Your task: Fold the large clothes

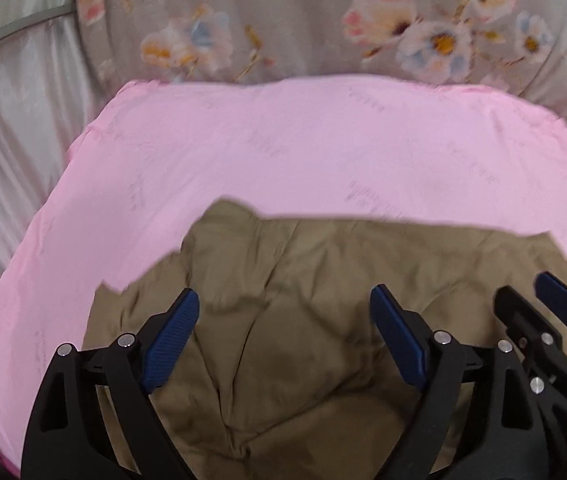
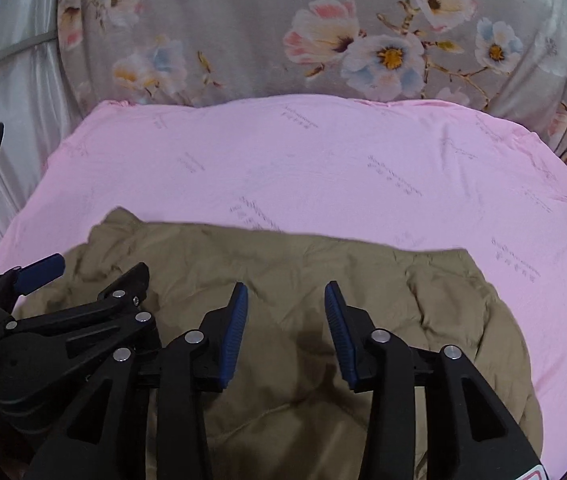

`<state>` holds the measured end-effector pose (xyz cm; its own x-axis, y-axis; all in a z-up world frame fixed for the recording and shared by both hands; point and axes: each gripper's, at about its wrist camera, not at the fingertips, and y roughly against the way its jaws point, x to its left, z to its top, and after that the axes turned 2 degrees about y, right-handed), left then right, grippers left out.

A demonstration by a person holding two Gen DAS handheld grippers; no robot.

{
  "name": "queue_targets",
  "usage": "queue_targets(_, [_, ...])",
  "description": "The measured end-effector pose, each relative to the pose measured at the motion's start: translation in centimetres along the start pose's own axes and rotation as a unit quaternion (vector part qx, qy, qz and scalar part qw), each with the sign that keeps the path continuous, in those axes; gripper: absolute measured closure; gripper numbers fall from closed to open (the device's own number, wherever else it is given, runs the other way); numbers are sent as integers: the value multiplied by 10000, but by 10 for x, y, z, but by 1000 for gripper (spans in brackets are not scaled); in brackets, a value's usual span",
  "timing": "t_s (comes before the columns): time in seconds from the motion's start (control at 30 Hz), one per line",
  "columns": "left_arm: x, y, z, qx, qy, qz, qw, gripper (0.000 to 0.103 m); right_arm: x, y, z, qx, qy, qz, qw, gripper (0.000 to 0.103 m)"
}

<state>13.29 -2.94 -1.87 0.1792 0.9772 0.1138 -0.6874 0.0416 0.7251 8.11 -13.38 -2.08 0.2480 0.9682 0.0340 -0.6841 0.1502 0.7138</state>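
Both hand-held grippers gape, seemingly above khaki garment [image 1: 283, 320].

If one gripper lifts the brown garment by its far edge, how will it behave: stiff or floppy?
The brown garment is probably floppy: it lies creased and rumpled on the pink sheet, so a lifted edge would likely sag. It looks somewhat puffy, so perhaps bulky yet light. Both the left gripper and the right gripper are open above it.
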Motion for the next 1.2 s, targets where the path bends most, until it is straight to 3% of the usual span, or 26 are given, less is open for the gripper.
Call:
queue_targets(0.1, [8, -18, -18, 187, 277, -148, 9993, 13, -6, -8, -16, 22, -49, 78, 10000, 62])
queue_targets(0.23, [11, -22, -26, 119, 371, -149, 9991, 9, -3, -11, -23, 34, 24, 2, 10000, 62])
queue_targets(0.6, [3, -26, -33, -111, 262, 132, 9995, 9, -4, -20, -32, -98, -98, 2, 9999, 62])
queue_targets(1.2, [2, -25, -33, -108, 248, 141, 9995, 9, -6, -21, -31, -105, -78, 19, 9999, 62])
